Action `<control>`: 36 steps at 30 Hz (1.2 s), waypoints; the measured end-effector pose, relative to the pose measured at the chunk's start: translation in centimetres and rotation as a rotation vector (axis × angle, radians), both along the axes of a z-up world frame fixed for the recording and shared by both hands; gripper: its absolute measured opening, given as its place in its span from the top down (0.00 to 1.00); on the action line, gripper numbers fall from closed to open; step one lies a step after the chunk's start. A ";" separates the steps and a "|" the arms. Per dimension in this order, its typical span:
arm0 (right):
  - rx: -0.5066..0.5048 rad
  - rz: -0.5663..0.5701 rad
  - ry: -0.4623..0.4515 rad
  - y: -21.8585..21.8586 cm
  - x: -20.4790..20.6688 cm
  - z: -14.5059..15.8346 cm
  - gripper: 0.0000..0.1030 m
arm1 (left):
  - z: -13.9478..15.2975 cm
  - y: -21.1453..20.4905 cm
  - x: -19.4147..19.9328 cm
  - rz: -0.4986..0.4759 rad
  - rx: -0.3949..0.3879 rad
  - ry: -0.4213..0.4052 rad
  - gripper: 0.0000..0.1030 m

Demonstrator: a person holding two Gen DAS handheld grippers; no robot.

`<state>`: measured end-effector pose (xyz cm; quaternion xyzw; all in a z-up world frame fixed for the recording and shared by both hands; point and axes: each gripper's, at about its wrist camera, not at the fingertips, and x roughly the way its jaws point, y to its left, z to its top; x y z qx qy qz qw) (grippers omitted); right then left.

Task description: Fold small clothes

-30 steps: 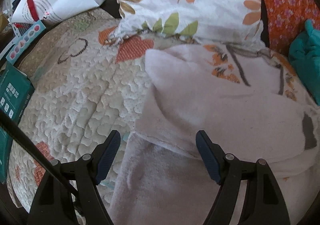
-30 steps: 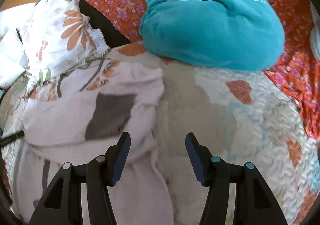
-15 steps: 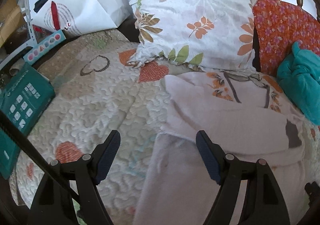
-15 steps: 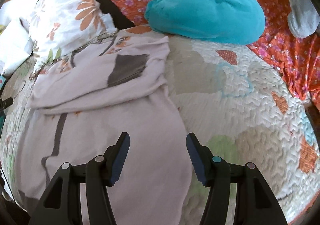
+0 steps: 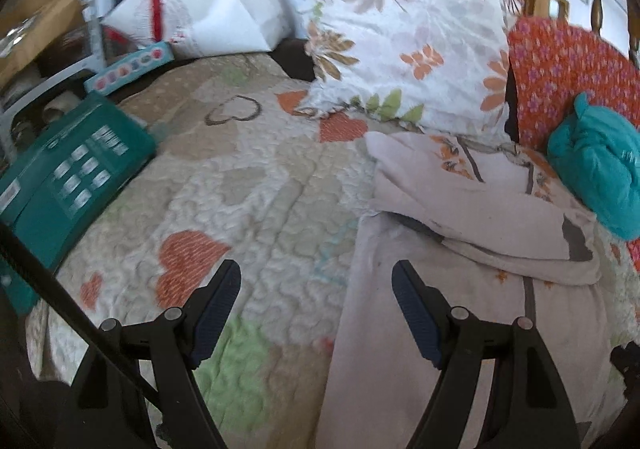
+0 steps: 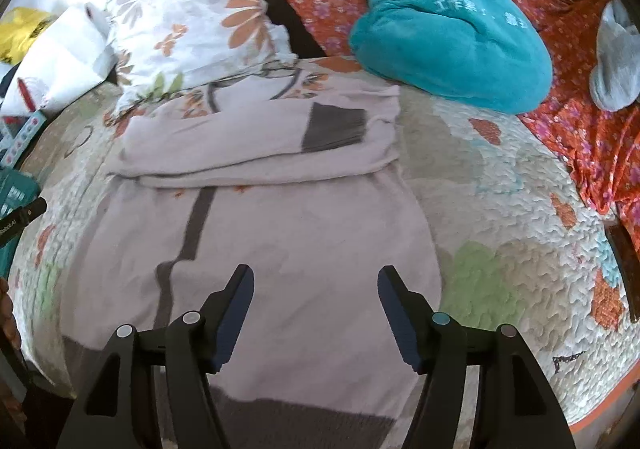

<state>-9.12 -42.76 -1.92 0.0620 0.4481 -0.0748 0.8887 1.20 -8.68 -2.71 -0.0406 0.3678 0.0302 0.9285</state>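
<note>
Our spread, empty right gripper (image 6: 316,309), jaws just widening, hovers over the pale sweater (image 6: 288,233) on the quilt (image 6: 500,233), hem toward us; our left gripper (image 5: 316,309), also spread, straddles its left edge.

A pale pink sweater (image 6: 288,233) with dark grey stripe and cuffs lies flat on the quilt. Its sleeves are folded across the chest, one grey cuff (image 6: 334,127) on top.
</note>
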 end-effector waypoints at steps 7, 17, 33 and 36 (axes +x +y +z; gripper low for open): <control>0.004 0.013 -0.023 0.2 -1.7 -0.5 0.32 | -2.1 0.2 -6.0 0.056 0.022 -0.023 0.21; -0.042 -0.065 -0.003 -3.7 -3.8 -5.1 0.31 | -6.6 -3.9 -7.4 -0.020 0.078 0.104 0.21; -0.066 -0.076 -0.040 -3.9 -3.8 -8.0 0.09 | -9.7 -4.4 -5.8 0.032 0.048 0.125 0.00; -0.070 -0.085 -0.059 -3.8 -3.8 -8.2 0.06 | -9.8 -4.6 -6.0 0.039 0.053 0.114 0.00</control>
